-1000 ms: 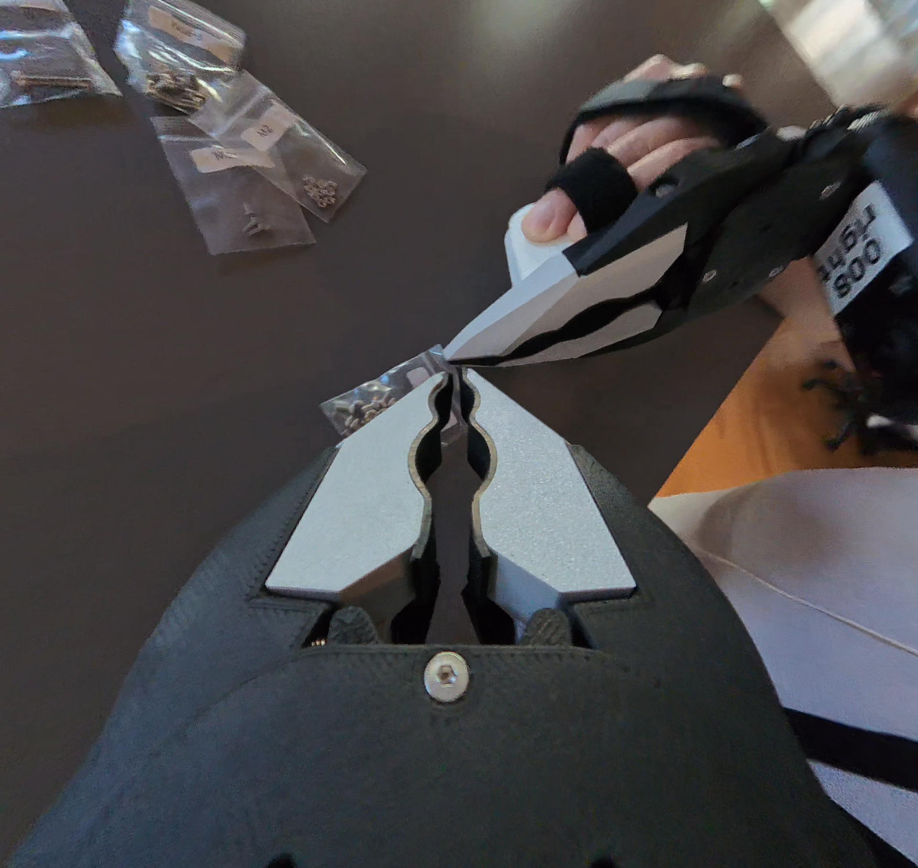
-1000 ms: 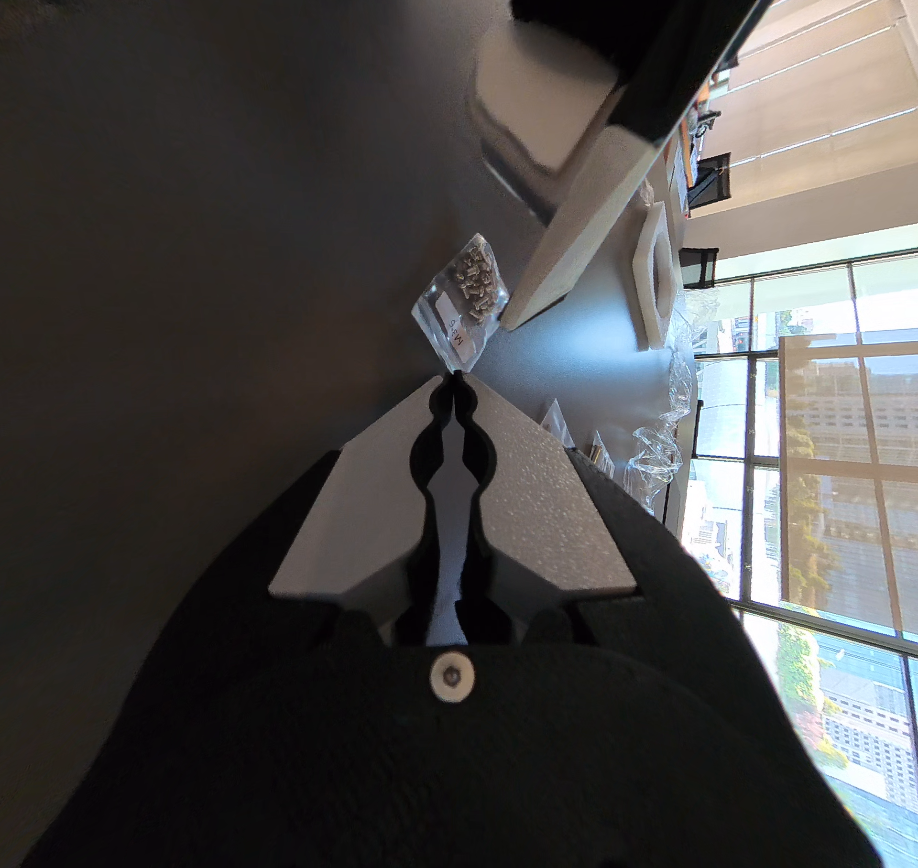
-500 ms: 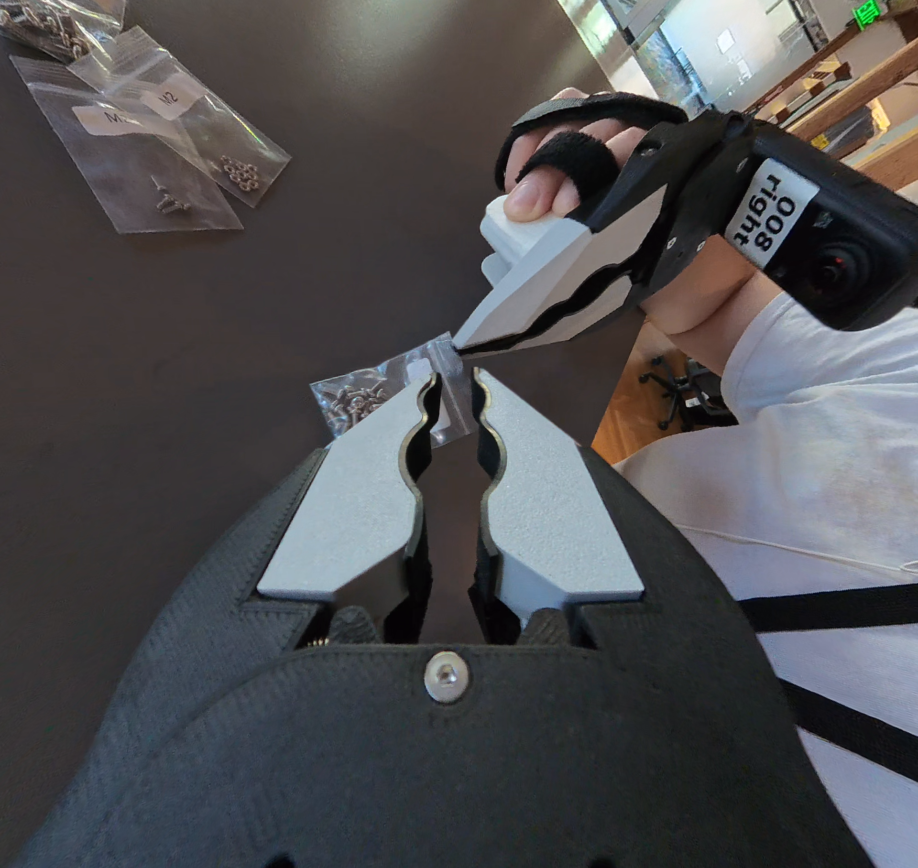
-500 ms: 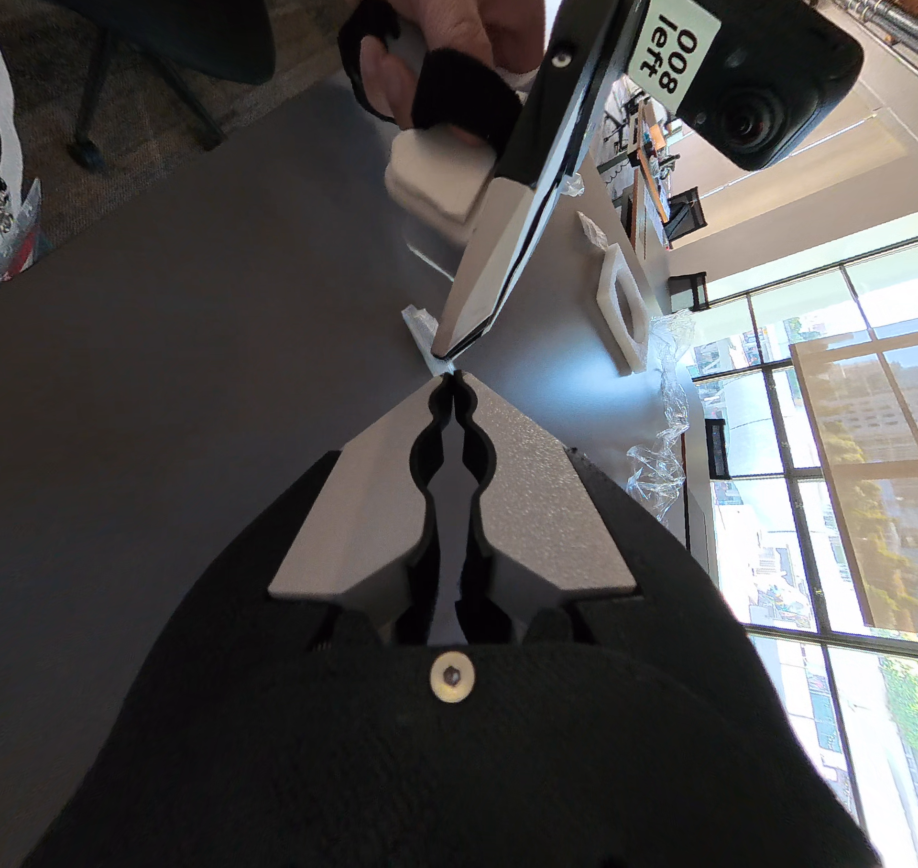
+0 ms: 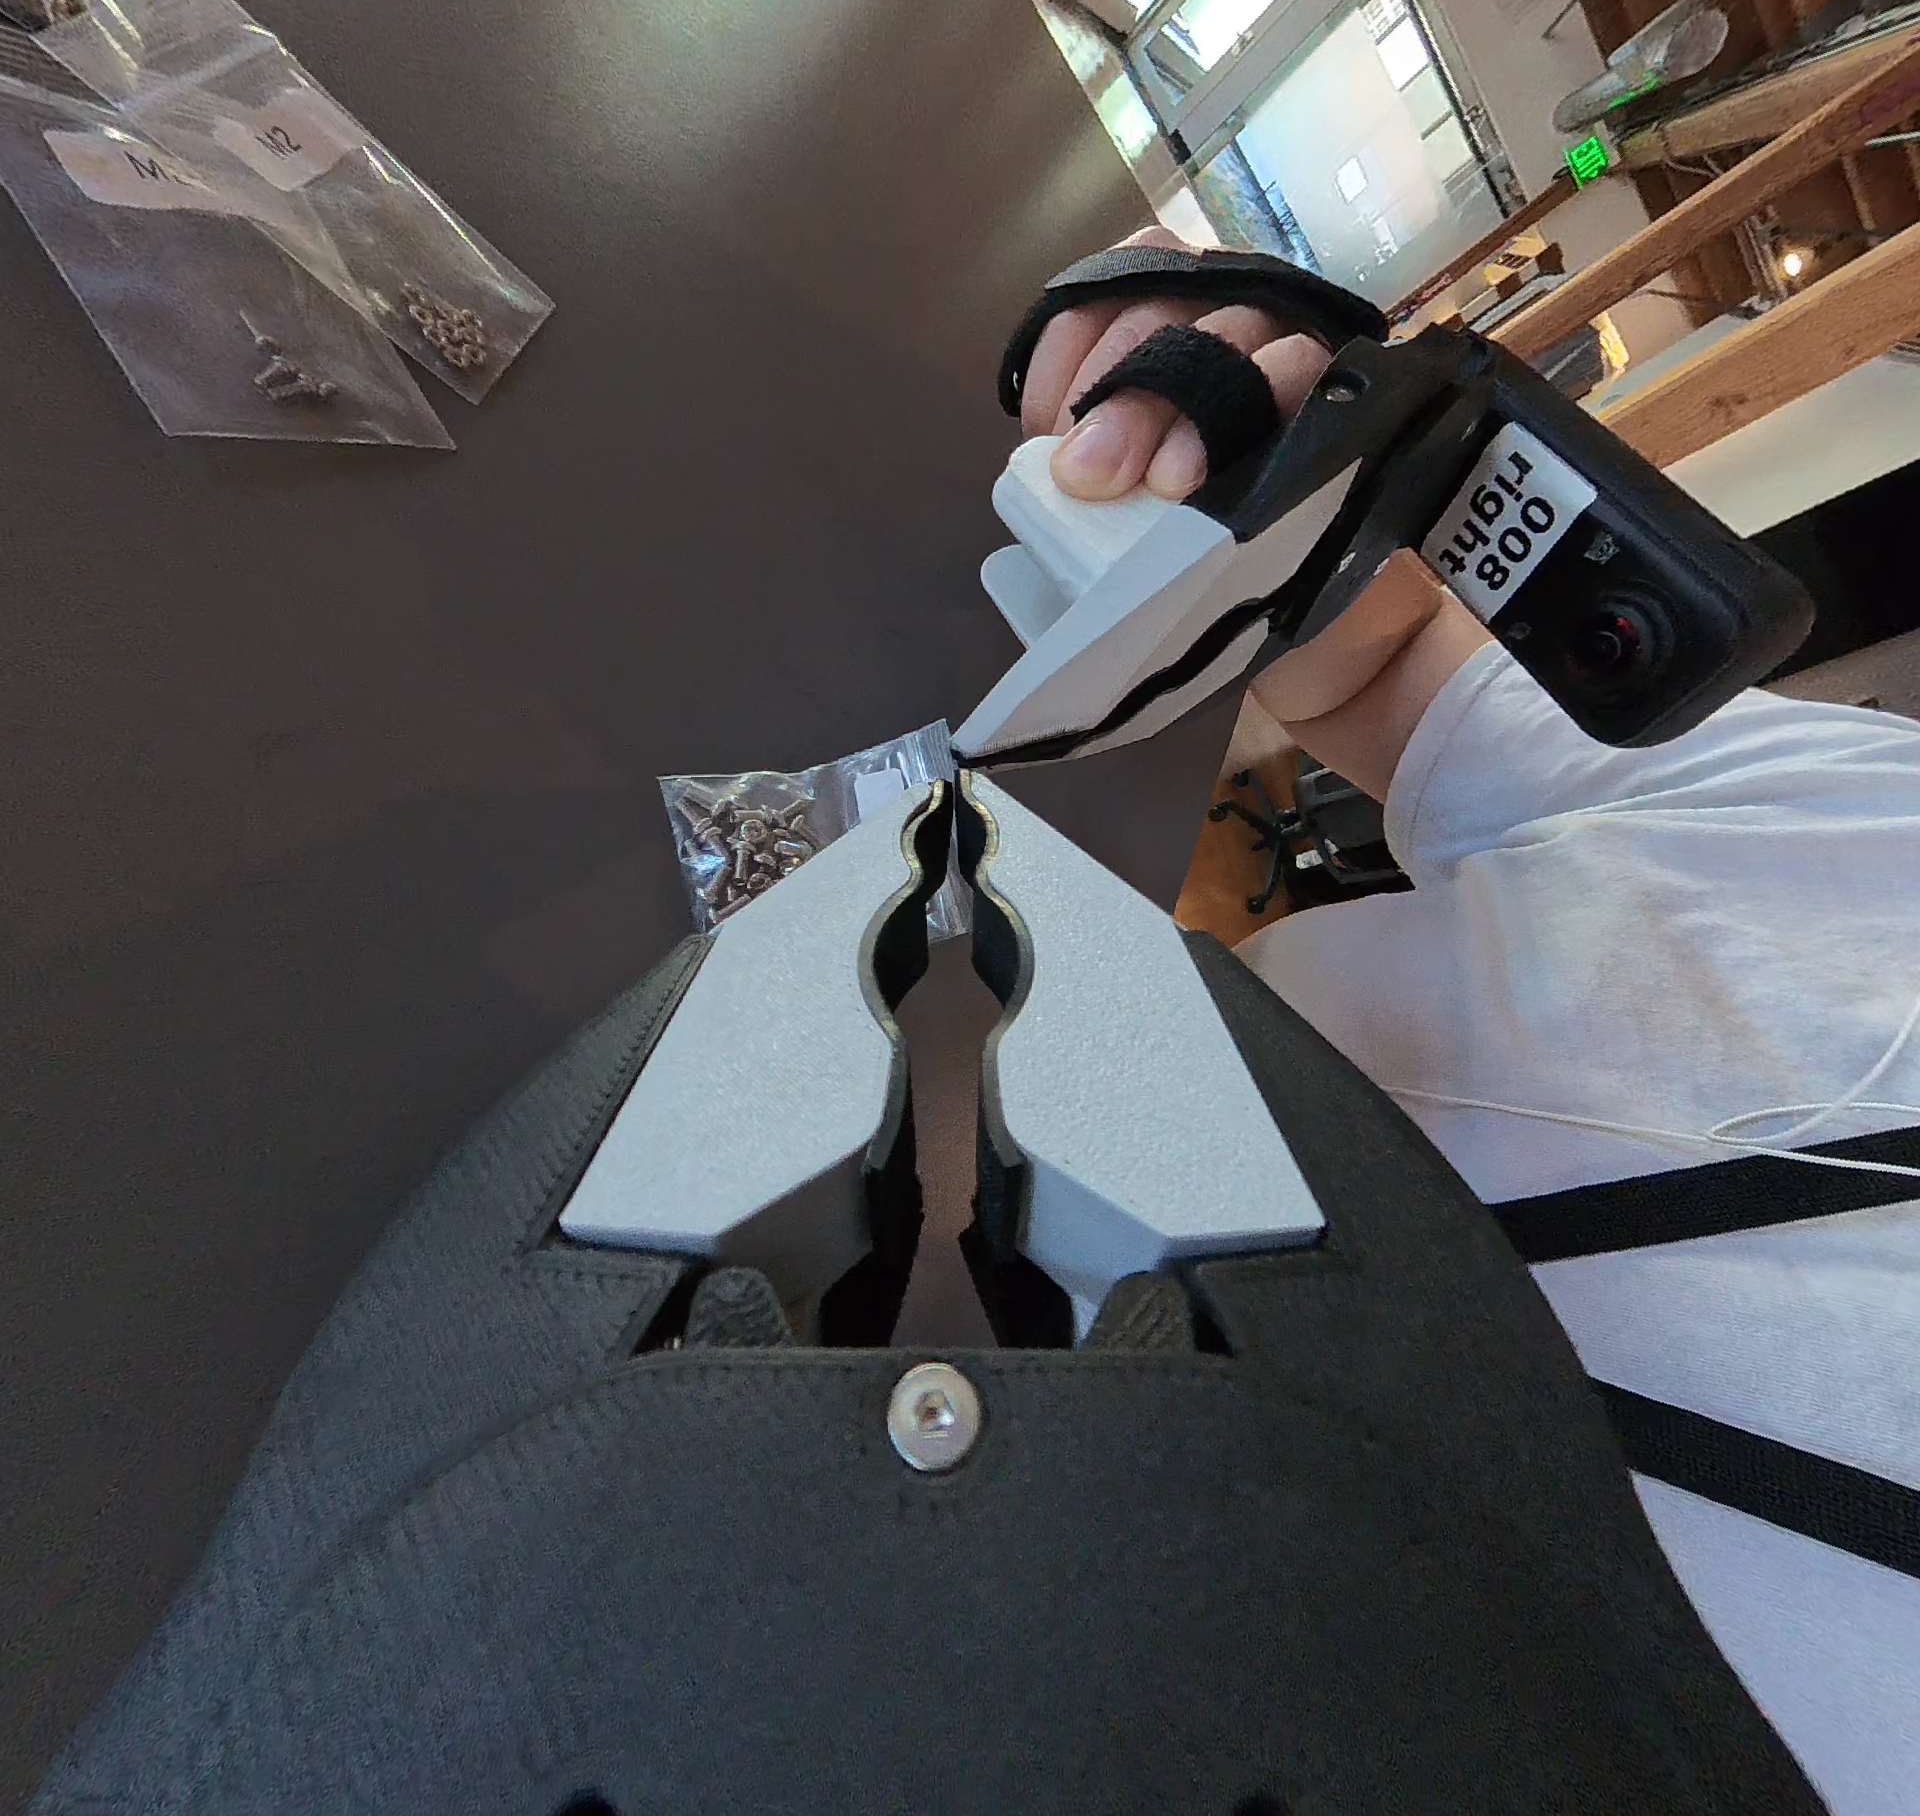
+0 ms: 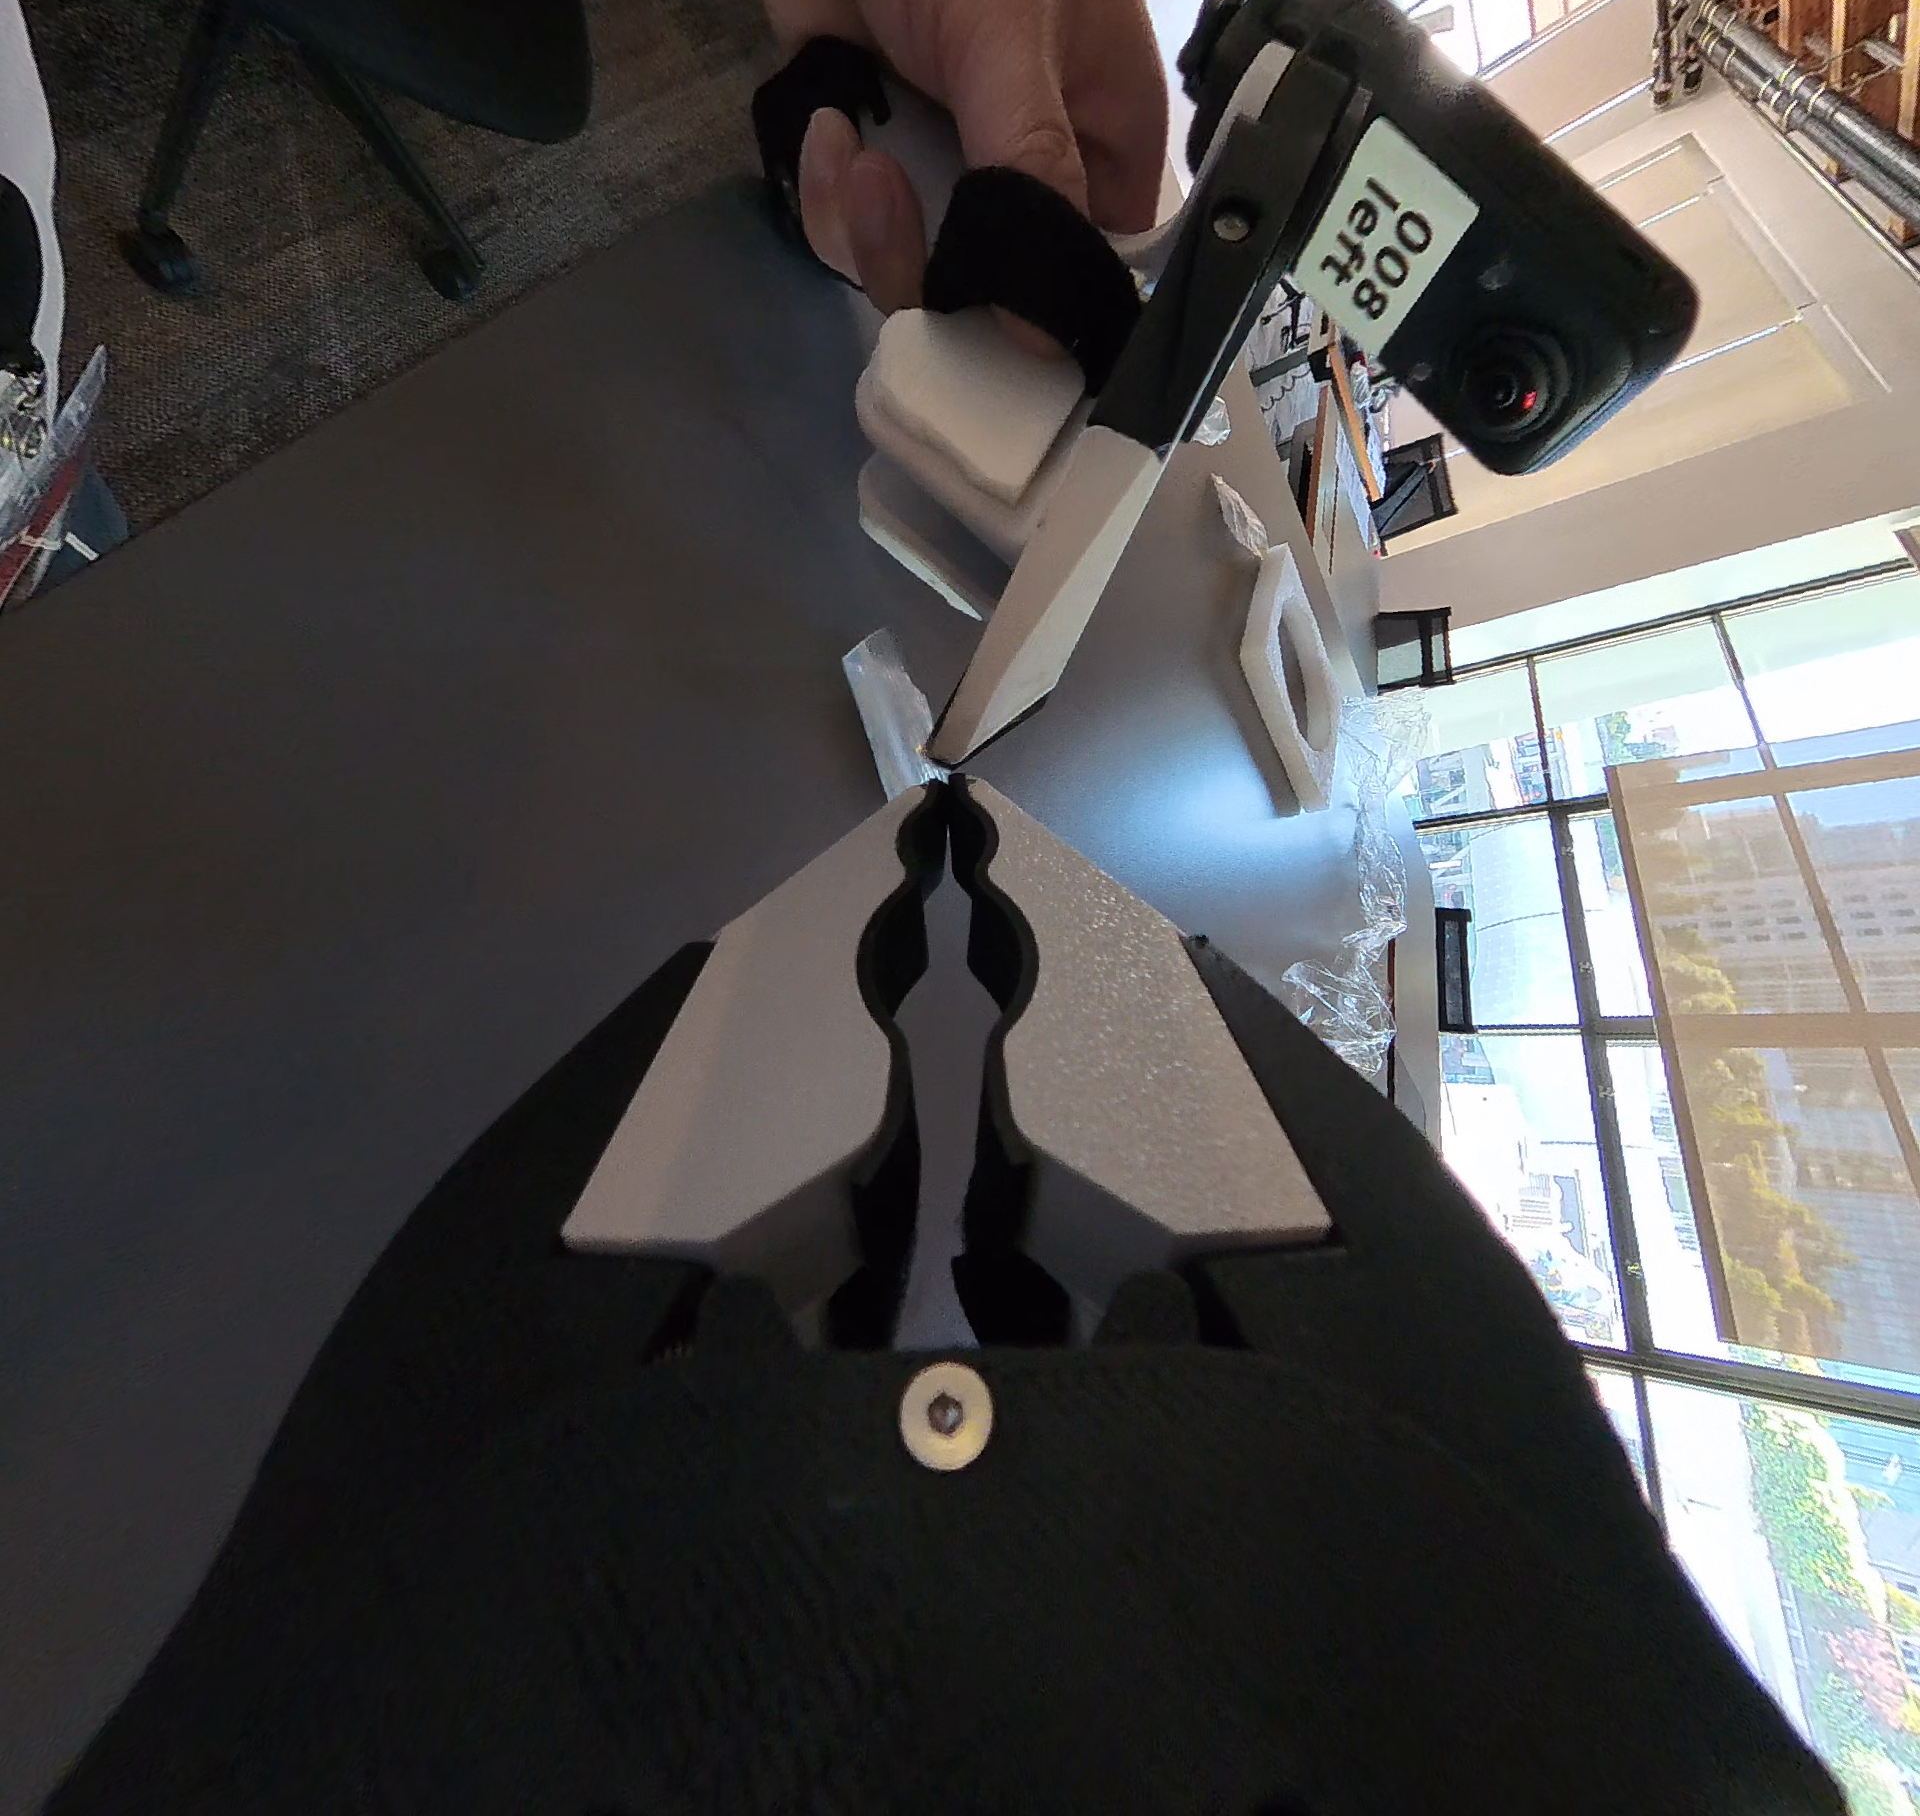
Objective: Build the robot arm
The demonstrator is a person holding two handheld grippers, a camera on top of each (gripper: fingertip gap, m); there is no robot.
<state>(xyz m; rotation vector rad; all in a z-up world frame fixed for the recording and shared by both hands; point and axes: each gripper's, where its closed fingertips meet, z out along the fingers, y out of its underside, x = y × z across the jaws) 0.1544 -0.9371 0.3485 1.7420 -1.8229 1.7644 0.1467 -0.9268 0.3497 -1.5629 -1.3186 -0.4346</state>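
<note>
Both the left gripper and right gripper pinch a small screw bag.

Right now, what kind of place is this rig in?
Probably an office or lab workspace: a dark table with small labelled screw bags, a rolling office chair on carpet, tall windows facing city buildings, and exposed wooden beams.

Both wrist cameras close above dark table, facing each other (shared: bag).
</note>
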